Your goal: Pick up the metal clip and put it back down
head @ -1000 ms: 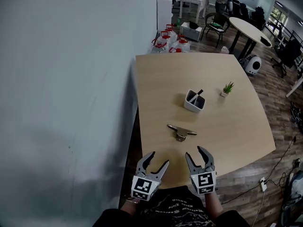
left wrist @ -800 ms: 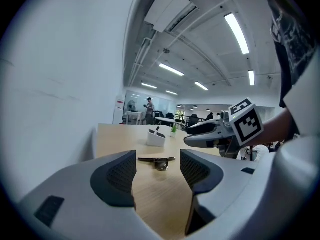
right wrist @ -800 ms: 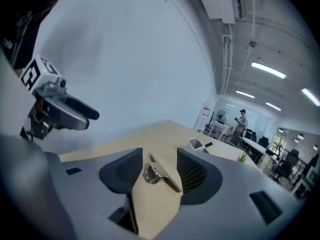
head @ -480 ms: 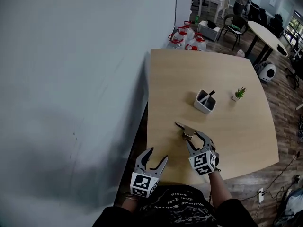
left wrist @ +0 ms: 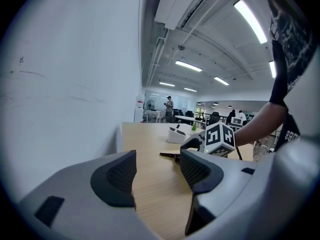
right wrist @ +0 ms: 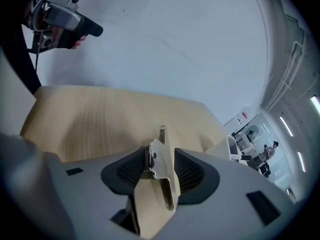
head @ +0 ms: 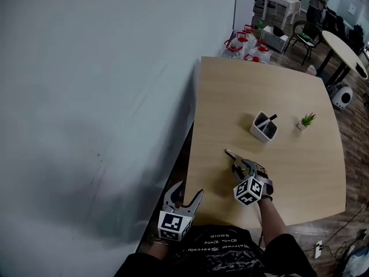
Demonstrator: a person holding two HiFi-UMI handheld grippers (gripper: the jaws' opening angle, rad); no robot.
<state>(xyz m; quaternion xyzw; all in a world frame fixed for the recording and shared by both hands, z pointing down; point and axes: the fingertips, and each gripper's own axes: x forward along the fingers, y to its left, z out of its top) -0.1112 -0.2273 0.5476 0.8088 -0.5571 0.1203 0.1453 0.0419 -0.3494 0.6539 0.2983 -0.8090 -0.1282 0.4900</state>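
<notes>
The right claw (head: 243,167) is down on the metal clip (right wrist: 161,163), low in the centre of the head view, on the near part of the desk (head: 294,178). Its jaws have just been closing. In the right gripper view they stand narrow, with the clip's body upright between the pads and both pads against its sides, as far as that view shows. One of the clip's arms pokes out towards the upper left, past the claw's tips.

The step in hand looks like securing the grip before lifting. It pays to squeeze until the clip is firmly pinched across its body rather than on the thin arm, because smooth metal may slip or swivel. The lift should then go straight up, kept low, so the clip can be set back flat on the same bare patch of desk.

The left claw (left wrist: 157,170) hangs at the bottom left over the desk's near edge, jaws wide and empty.

A second ago both claws hovered side by side at the near edge, and the clip lay alone and untouched above them in the frame. Since then the right claw has reached up-frame, dropped and rolled onto it, while the left has hardly shifted. The desk now sits further right in the head view.
</notes>
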